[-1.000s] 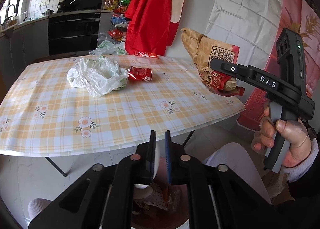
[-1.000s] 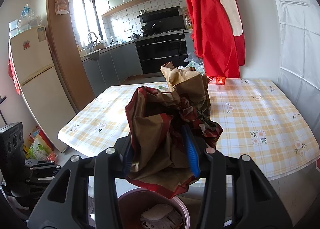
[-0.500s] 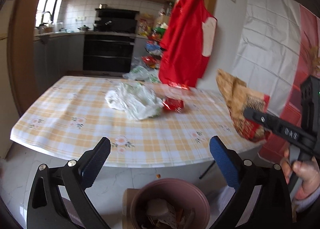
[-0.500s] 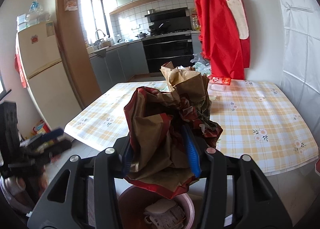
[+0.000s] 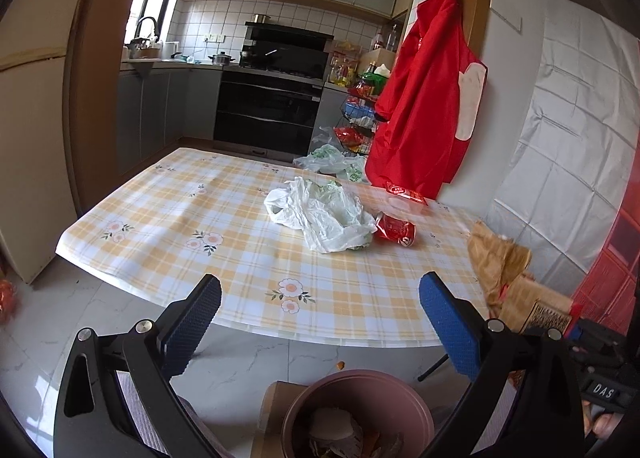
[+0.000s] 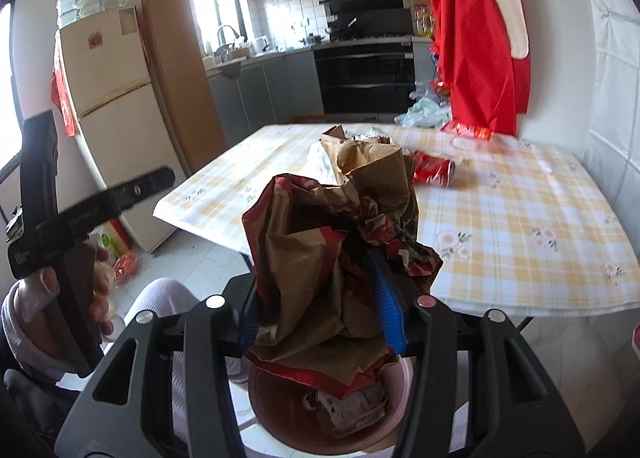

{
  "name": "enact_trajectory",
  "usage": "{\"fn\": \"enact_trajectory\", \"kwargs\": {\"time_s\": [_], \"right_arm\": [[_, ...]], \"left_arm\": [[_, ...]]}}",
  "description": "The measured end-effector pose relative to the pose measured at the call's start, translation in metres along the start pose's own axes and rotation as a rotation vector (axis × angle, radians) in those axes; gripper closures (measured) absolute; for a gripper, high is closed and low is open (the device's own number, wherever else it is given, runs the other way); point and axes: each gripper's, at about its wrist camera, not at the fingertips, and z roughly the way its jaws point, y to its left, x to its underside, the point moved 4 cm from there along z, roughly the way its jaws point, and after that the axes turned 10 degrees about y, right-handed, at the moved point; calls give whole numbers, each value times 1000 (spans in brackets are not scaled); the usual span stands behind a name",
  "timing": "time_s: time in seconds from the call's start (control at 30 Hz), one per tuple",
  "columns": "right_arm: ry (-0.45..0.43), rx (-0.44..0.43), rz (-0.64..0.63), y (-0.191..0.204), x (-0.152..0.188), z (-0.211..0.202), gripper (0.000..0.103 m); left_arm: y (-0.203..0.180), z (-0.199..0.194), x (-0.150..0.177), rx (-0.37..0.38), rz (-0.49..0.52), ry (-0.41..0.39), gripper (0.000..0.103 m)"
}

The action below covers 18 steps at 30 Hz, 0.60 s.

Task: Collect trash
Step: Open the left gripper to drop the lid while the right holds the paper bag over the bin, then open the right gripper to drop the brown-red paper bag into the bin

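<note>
A crumpled brown-and-red paper bag (image 6: pixel 336 258) is held between the blue pads of the right gripper (image 6: pixel 320 318), directly above a pink bin (image 6: pixel 320 418) on the floor. The jaws are opening at this moment, yet the bag is seen pressed between the pads. Paper scraps are visible inside the bin beneath the bag's lower edge. In the left wrist view the same bag (image 5: pixel 504 270) is seen at the right edge, beside the bench's corner, and the bin (image 5: pixel 360 410) is seen low in the middle, with rubbish in it.

The left gripper (image 5: pixel 320 322) is spread wide, nothing between its pads, and is pointed over the bin toward the bench (image 5: pixel 180 218). In the right wrist view it is seen at the left, gripped by a hand (image 6: pixel 72 290) in a pale sleeve.

On the bench, covered with a yellow checked cloth with flowers, more trash is left: a white plastic bag (image 5: pixel 320 218) near the middle, a crushed red can (image 5: pixel 394 232) just beside it, touching or nearly so, and a red wrapper (image 5: pixel 404 193) further back near the wall. A red apron (image 5: pixel 424 106) is hung on the wall behind the bench. Further off, a black oven (image 5: pixel 272 110) is seen under the kitchen counter, and a cream fridge (image 6: pixel 116 118) is seen to the left.
</note>
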Motion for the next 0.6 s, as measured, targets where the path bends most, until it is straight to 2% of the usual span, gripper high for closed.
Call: {"fn": "enact_trajectory", "kwargs": {"time_s": [0.23, 0.4, 0.6], "right_arm": [[22, -23, -20, 11, 4, 5, 46], [22, -24, -19, 11, 3, 5, 46], [13, -19, -16, 9, 0, 4, 39]], "left_arm": [[0, 2, 3, -7, 5, 9, 6], [1, 4, 4, -9, 2, 15, 6], [1, 4, 4, -10, 4, 16, 6]]}}
